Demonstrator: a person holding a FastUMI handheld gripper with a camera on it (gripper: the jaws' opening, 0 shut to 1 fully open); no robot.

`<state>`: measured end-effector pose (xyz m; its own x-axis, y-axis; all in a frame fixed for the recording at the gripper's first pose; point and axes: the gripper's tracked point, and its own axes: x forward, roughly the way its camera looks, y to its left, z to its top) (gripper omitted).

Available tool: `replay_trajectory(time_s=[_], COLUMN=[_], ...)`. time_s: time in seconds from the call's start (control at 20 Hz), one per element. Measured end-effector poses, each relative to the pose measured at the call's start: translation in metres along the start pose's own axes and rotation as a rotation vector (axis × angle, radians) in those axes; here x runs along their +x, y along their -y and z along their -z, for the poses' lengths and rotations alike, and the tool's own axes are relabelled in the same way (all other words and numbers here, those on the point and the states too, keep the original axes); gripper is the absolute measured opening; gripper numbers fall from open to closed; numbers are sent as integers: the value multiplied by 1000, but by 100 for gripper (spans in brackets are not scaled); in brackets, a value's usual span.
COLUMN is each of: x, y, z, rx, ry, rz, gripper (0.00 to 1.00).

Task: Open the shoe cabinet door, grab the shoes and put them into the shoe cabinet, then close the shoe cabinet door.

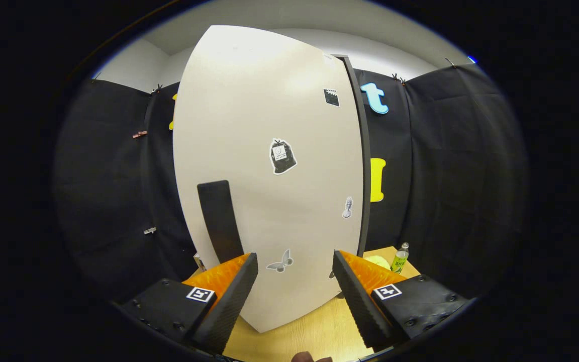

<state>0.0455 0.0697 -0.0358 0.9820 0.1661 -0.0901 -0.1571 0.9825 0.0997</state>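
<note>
Cabinet door (269, 176) closed ahead of spread gripper (294, 281) fingers

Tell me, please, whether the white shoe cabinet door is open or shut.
Cannot tell: the white sticker-dotted cabinet door faces the open claw, its black handle ungrasped; no interior shows.

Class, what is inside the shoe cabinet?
Unknown: the closed white door covers the shoe cabinet's inside. Only stickers and a black handle show on it. The open jaws of the gripper hold nothing.
</note>
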Motion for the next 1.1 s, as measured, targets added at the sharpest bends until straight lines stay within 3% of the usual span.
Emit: replay_trajectory(time_s=[0.65, 1.1], x=[59, 66], y=[-1, 0], z=[-8, -2], rx=[-39, -56], ry=[30, 21], rz=[20, 21], gripper=[99, 99])
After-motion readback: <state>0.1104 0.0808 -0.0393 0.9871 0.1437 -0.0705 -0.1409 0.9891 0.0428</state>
